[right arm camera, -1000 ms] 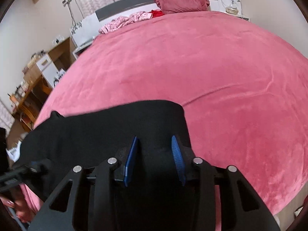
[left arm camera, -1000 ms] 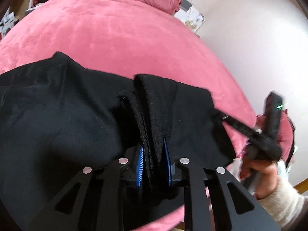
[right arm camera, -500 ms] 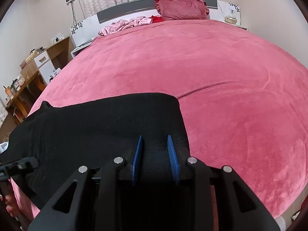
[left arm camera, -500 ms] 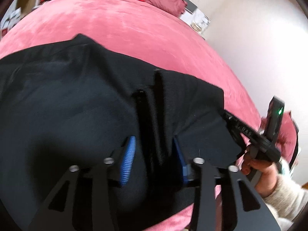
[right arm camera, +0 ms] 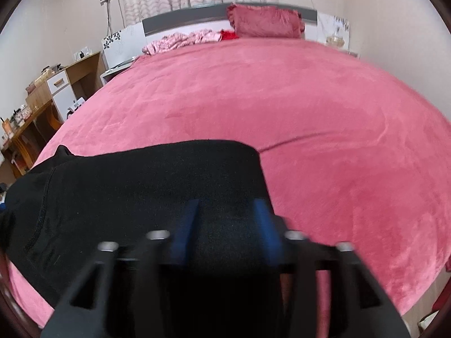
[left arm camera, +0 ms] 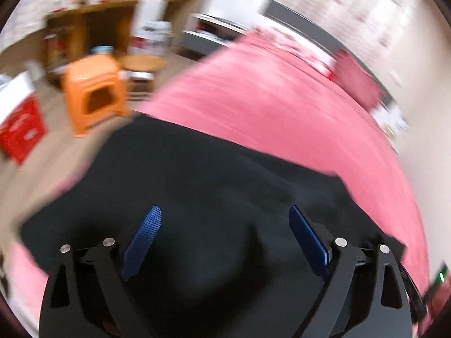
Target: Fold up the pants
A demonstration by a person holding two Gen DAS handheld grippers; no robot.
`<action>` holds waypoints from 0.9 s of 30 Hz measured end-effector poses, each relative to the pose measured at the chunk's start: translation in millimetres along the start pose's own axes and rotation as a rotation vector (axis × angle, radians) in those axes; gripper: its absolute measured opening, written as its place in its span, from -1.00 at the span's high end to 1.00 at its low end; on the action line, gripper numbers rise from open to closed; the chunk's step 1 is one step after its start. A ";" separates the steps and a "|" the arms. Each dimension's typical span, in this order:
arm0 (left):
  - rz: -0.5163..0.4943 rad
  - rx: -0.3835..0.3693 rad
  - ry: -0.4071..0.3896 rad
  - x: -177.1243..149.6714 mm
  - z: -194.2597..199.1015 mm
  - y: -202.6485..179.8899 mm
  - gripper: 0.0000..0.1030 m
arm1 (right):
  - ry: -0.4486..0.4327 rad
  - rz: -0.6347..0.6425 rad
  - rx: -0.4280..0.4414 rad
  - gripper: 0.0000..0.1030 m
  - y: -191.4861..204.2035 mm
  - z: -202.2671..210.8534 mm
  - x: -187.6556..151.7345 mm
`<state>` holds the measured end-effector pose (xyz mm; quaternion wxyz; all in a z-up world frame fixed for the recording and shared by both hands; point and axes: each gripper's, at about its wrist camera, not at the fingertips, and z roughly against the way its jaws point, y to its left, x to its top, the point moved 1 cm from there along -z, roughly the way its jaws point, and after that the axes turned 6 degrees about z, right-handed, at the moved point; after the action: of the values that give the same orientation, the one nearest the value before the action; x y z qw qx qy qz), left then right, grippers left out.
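Black pants (left arm camera: 214, 186) lie flat at the near edge of a pink bed (left arm camera: 270, 101). My left gripper (left arm camera: 225, 225) is wide open above them, its blue pads far apart and empty. In the right wrist view the pants (right arm camera: 146, 186) spread to the left, with a seam near the left end. My right gripper (right arm camera: 225, 222) is blurred; its blue pads stand apart with black cloth showing between them, and I cannot tell whether they touch it.
An orange plastic stool (left arm camera: 94, 90) and a red box (left arm camera: 21, 129) stand on the floor left of the bed. A dark pink pillow (right arm camera: 266, 24) and pink clothes (right arm camera: 183, 40) lie at the headboard. A wooden desk (right arm camera: 45, 98) stands at the left.
My left gripper has let go of the bunched black cloth, opened wide and swung left. My right gripper's pads narrowed, then spread apart again. The pants now lie flatter.
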<state>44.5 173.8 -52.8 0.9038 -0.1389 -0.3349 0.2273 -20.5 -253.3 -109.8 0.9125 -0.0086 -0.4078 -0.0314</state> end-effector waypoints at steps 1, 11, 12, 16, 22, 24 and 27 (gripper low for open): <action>0.030 0.048 -0.027 6.1 3.1 11.9 -0.77 | -0.014 0.005 -0.004 -0.38 0.0 2.6 0.3; 0.111 0.250 0.122 20.4 -17.3 91.3 -0.82 | 0.036 -0.001 -0.009 -0.26 -5.6 -9.0 0.6; 0.112 0.241 0.108 20.0 -14.9 92.0 -0.82 | 0.039 -0.006 -0.008 -0.29 -6.8 -9.8 0.5; 0.061 0.225 0.143 17.4 -20.7 88.7 -0.83 | 0.048 -0.047 0.006 -0.42 -13.9 -12.6 0.1; 0.035 0.175 0.122 20.2 -12.3 94.6 -0.66 | 0.052 -0.075 0.017 -0.47 -16.2 -12.4 -2.9; 0.006 0.170 0.110 18.0 -9.3 87.5 -0.38 | 0.052 -0.078 0.018 -0.48 -16.4 -12.3 -3.0; -0.051 0.150 0.116 13.7 -12.2 75.6 0.00 | 0.054 -0.087 0.022 -0.50 -17.5 -12.1 -3.8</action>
<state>37.9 244.4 -84.8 0.9351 -0.0751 -0.2673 0.2204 -15.2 -271.0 -120.9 0.9210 0.0199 -0.3833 -0.0670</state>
